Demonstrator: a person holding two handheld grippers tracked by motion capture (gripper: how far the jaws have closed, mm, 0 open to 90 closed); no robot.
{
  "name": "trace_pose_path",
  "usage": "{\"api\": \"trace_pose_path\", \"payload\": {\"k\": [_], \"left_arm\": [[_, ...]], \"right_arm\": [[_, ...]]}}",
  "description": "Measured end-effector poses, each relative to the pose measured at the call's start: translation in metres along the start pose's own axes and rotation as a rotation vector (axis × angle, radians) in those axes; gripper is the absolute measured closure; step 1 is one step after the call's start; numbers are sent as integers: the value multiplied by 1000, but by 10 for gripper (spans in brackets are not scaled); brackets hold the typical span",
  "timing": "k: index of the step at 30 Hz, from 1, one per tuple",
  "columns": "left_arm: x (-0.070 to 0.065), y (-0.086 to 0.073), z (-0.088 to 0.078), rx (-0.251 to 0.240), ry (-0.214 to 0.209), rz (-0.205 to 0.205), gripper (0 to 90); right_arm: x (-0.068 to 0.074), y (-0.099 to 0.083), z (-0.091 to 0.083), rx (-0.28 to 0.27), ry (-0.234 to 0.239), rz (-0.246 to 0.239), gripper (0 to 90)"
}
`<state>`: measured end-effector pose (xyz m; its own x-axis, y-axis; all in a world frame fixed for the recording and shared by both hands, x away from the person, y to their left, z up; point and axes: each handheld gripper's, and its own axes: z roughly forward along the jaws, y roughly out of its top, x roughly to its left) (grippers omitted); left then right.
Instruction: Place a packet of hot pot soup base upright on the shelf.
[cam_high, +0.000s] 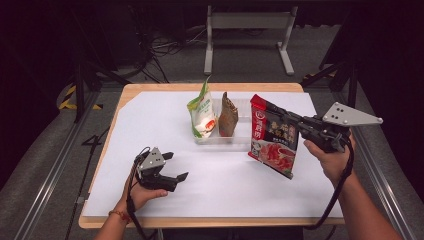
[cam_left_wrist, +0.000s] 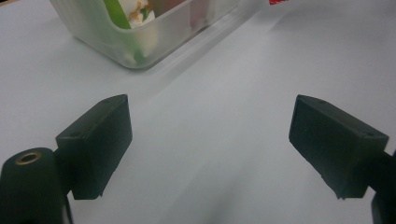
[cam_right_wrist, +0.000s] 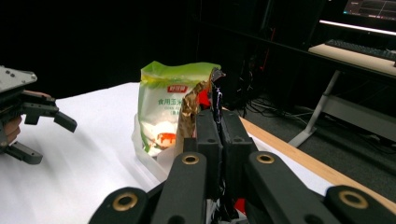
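Observation:
A red and black food packet (cam_high: 274, 136) hangs upright just above the table, right of a clear plastic tray (cam_high: 220, 141). My right gripper (cam_high: 286, 117) is shut on the packet's upper right edge; in the right gripper view the packet's thin edge (cam_right_wrist: 217, 100) stands between the closed jaws of that gripper (cam_right_wrist: 218, 120). In the tray stand a green and white bag (cam_high: 202, 112) and a brown bag (cam_high: 228, 116). My left gripper (cam_high: 177, 165) rests at the front left of the table, open, with nothing between its jaws (cam_left_wrist: 210, 140).
A white sheet (cam_high: 220, 185) covers most of the wooden table (cam_high: 150, 87). The tray's near corner (cam_left_wrist: 107, 44) lies ahead of the left gripper. A desk frame (cam_high: 247, 22) and cables stand on the floor beyond the table.

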<state>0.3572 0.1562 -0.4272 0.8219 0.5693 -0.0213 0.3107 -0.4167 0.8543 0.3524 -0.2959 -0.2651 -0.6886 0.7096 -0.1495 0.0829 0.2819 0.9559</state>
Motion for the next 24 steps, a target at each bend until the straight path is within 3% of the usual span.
{"api": "trace_pose_path", "payload": {"k": [13,24], "left_arm": [[0,0,1,5,-5,1,141],[0,-1,1,8,-12,1,140]], "right_arm": [[-8,26,14,-22,-38,5,882],[-22,43,48,3,-103,19,883]]}}
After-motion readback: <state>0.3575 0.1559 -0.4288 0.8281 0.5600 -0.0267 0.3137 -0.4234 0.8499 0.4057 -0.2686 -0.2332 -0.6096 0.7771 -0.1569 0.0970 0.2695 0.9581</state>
